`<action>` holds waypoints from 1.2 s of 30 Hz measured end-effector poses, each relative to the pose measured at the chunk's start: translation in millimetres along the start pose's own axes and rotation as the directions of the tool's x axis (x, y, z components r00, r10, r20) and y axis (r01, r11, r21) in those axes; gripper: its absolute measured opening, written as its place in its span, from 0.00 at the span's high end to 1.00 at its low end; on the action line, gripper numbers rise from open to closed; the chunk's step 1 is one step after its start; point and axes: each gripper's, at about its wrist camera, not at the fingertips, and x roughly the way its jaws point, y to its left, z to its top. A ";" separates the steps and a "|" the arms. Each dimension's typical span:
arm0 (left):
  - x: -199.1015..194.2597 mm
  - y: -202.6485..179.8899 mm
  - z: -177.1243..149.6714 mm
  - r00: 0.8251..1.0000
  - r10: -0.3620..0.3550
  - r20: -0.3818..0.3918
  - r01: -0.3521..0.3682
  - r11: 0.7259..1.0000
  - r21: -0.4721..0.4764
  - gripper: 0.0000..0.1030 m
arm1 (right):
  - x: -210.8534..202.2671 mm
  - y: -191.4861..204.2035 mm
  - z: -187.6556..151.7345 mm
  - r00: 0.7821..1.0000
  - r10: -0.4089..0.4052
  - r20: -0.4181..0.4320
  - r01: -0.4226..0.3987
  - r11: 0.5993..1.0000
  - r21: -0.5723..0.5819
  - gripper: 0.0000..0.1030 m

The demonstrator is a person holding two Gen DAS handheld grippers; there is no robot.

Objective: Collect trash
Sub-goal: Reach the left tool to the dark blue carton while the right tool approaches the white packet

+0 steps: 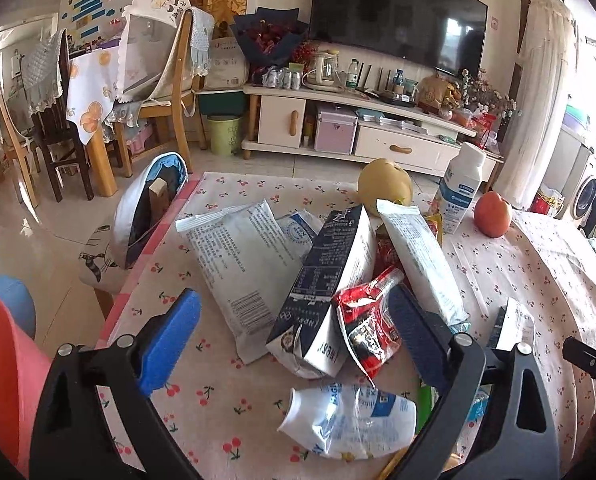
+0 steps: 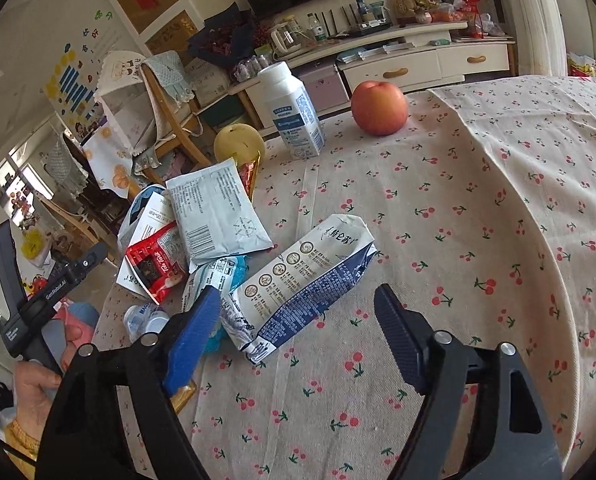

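1. Cherry-printed cloth [image 1: 234, 420] covers the table under my left gripper [image 1: 298, 336], seen from my left wrist. Its blue-padded jaws stand apart and grip nothing.
2. Between the jaws lies a heap of trash: a crushed dark blue and white carton [image 1: 325, 292] leans upward, with a torn red wrapper [image 1: 369, 320] just beside it, touching the right jaw's pad.
3. A flat white printed packet [image 1: 238, 256] lies left of the carton, and a long white packet [image 1: 421, 264] lies to its right, partly over the red wrapper.
4. A squashed white plastic bottle [image 1: 349, 424] lies on its side nearest to me, below the jaws.
5. Farther back stand a yellow pear [image 1: 383, 186], an upright white bottle [image 1: 459, 192] and a red apple [image 1: 493, 214].
6. From my right wrist, my right gripper [image 2: 298, 332] is also spread, holding nothing. A flattened milk carton [image 2: 305, 280] lies on the cloth [image 2: 477, 240] between the jaws, its lower left edge close to the left pad; I cannot tell if they touch.
7. To the left, the heap shows again: the red wrapper [image 2: 158, 264], the white packet [image 2: 218, 216], and crumpled blue and white plastic [image 2: 222, 276] behind the left pad.
8. The apple [image 2: 379, 108], the upright bottle [image 2: 294, 112] and the pear [image 2: 238, 146] stand at the far edge.
9. My left hand [image 2: 38, 392] grips the other tool's handle at the far left.
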 end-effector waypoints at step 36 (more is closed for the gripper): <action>43.7 -31.7 -9.9 0.975 -0.134 -0.179 0.131 0.991 -0.029 0.55 | 77.6 33.2 11.2 0.986 -0.126 -0.106 0.109 0.982 -0.157 0.34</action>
